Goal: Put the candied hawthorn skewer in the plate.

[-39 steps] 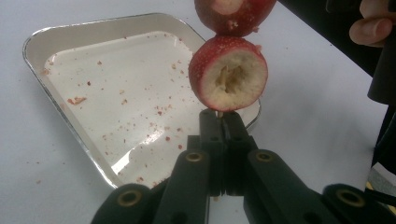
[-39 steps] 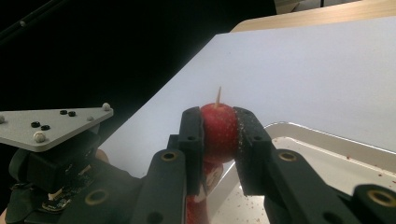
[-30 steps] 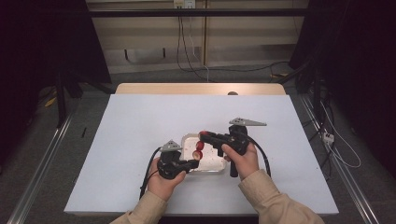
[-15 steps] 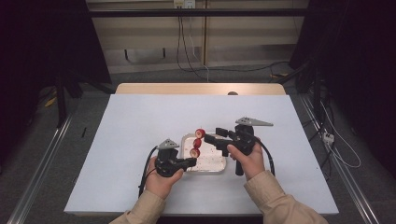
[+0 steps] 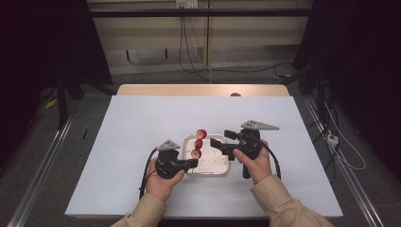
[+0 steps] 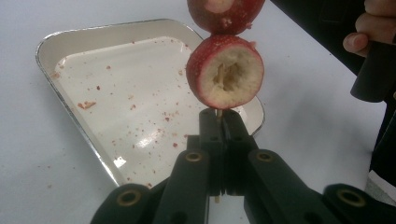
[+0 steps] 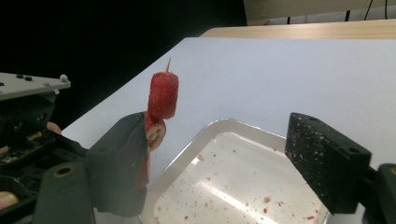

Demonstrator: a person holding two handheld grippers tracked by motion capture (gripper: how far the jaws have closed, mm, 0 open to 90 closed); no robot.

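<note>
A thin wooden skewer (image 6: 217, 114) carries three red fruit pieces (image 5: 198, 143), and it stands tilted over a metal tray (image 5: 218, 171). My left gripper (image 5: 193, 163) (image 6: 218, 117) is shut on the skewer's lower end, just under a halved fruit (image 6: 226, 77) with a pale hollow core. My right gripper (image 5: 221, 138) (image 7: 219, 135) sits right of the skewer. Its jaws have just been opening and nothing is between them. In the right gripper view the skewer's top fruit (image 7: 163, 94) rises beside the left finger (image 7: 119, 163).
The tray (image 6: 70, 39) (image 7: 219, 125) is shallow, holds only red crumbs and lies on a white tabletop (image 5: 142, 123). A wooden strip (image 5: 203, 90) borders the table's far edge. Dark floor with cables surrounds the table.
My right gripper has pulled back to the right, away from the skewer, and its jaws have spread wider. The left gripper and skewer have stayed in place.
</note>
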